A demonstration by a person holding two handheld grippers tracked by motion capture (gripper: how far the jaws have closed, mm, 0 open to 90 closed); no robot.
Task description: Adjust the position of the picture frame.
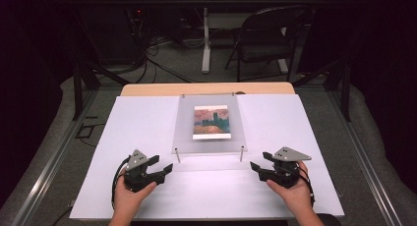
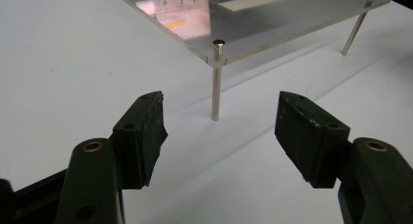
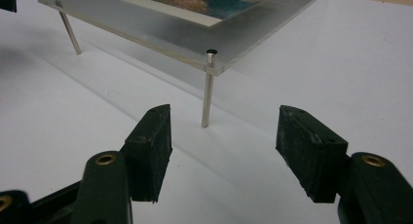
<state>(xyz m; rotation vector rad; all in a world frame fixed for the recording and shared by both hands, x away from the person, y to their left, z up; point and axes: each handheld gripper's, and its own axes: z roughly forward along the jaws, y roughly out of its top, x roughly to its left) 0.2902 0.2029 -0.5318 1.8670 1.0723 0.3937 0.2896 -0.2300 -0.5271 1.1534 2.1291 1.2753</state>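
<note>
Raised on thin metal legs (image 2: 216,83) above the white worktop (image 1: 147,123), toward its far edge and midway between its side edges, with a picture (image 1: 211,122) lying under the clear panel (image 1: 209,142), probably so that jaws can slip beneath the rim or close around a leg. Near the front edge, just short of the panel's two near corners: left gripper (image 1: 164,166) and right gripper (image 1: 256,168), each aimed at the leg (image 3: 208,87) in front of it. Both wide apart, holding and touching nothing, each well short of its leg.
</note>
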